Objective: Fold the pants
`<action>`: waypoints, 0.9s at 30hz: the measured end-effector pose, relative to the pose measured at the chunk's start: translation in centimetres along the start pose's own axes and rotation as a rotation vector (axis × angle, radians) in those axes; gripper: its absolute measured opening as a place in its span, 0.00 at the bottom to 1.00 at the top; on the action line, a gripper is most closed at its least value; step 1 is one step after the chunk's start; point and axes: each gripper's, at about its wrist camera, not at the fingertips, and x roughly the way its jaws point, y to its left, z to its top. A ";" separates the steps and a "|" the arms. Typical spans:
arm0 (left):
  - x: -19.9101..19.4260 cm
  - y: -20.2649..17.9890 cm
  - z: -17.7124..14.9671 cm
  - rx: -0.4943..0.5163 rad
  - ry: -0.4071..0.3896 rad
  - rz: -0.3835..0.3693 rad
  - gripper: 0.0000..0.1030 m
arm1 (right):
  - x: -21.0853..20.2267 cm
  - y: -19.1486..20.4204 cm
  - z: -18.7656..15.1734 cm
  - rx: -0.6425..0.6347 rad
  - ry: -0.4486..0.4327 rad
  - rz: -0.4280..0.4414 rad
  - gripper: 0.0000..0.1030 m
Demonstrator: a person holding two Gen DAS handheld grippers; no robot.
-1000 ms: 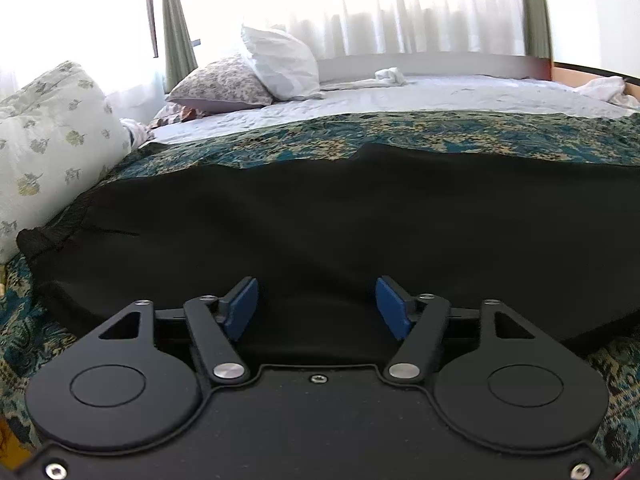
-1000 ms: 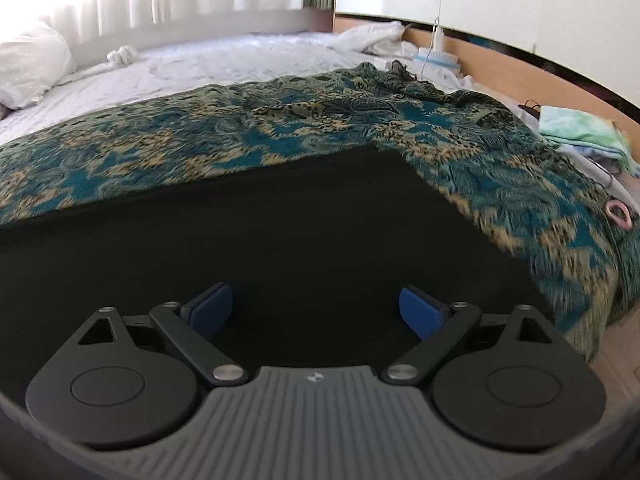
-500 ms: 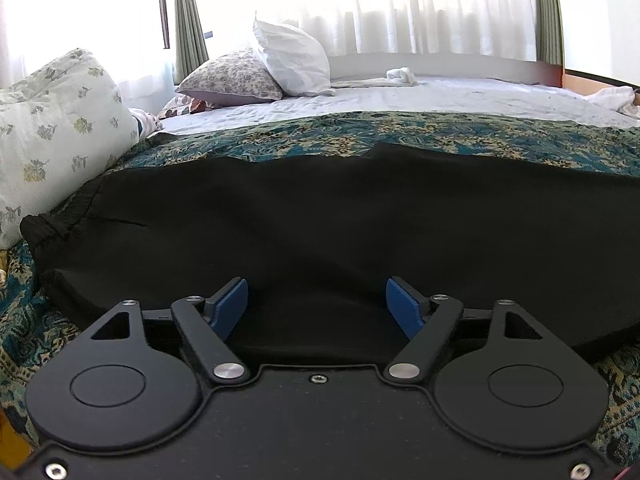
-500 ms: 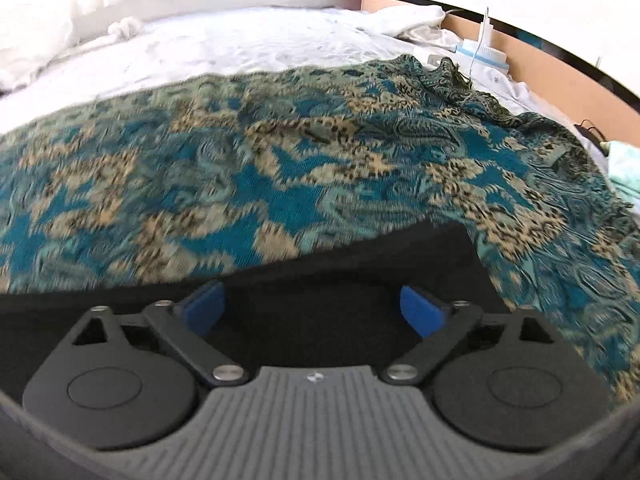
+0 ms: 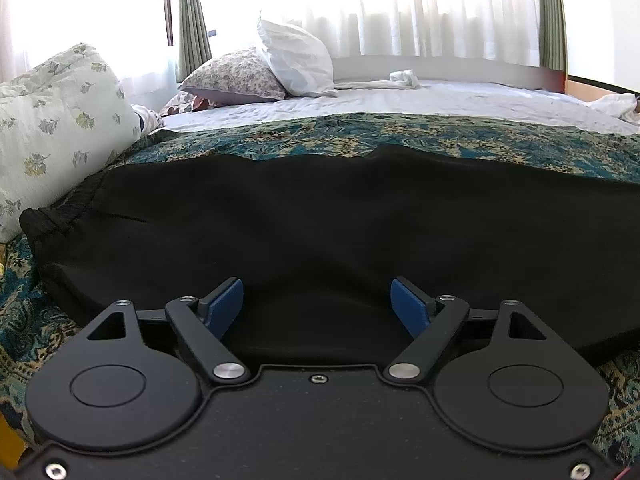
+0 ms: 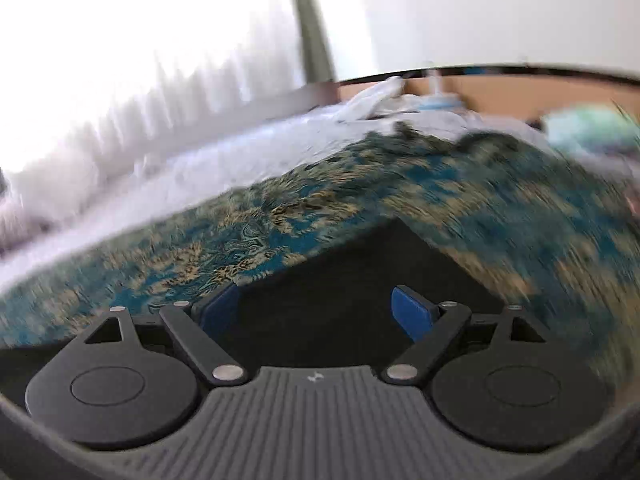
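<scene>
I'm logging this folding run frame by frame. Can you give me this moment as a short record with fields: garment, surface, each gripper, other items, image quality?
garment: black pants lying flat across the bed, waistband end toward the left
surface: teal and gold patterned bedspread over a white sheet
left gripper: open, empty, over the pants' near edge
right gripper: open, empty, near a corner of the pants
other items: white pillow, floral pillow, floral duvet at left
image quality: left wrist view sharp; right wrist view motion-blurred
</scene>
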 end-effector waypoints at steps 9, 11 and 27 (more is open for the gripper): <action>0.0 -0.1 0.0 0.003 -0.002 0.005 0.79 | -6.7 -6.0 -4.2 0.373 -0.087 -0.035 0.68; 0.1 0.0 -0.1 0.002 -0.001 0.008 0.79 | -6.1 -5.9 -4.3 0.380 -0.041 -0.008 0.68; 0.0 0.0 -0.1 0.003 -0.002 0.007 0.79 | -0.1 -7.5 -2.6 0.432 0.029 -0.117 0.44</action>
